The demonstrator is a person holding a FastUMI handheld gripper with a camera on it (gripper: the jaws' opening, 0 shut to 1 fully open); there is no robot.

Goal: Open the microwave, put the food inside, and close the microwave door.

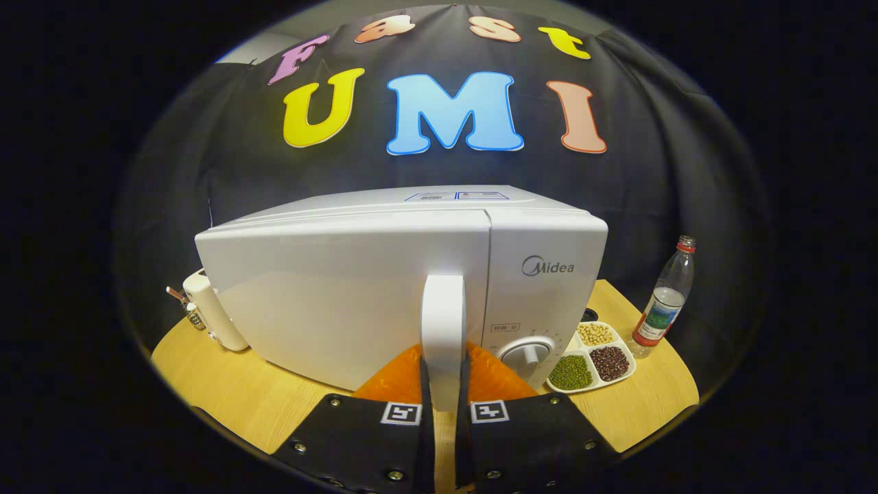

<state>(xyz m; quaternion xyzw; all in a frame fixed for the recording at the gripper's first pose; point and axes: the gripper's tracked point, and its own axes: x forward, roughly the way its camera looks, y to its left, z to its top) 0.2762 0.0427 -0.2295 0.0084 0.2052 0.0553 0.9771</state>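
Standing on the desk [226, 384], the white microwave [357, 295] has its door shut, with the tool [444, 384] clenched on its vertical handle [443, 322], a sectioned dish [594, 357] and bottle [664, 302] further right.

The microwave [357, 288] hides its own interior behind a shut door, and its body screens the lower part of the white appliance [212, 312] at its left. The door handle [443, 329] covers the inner faces of the gripper [444, 384] fingers closed on either side of it. Labels on the microwave's top and on the bottle [664, 302] are too small to read.
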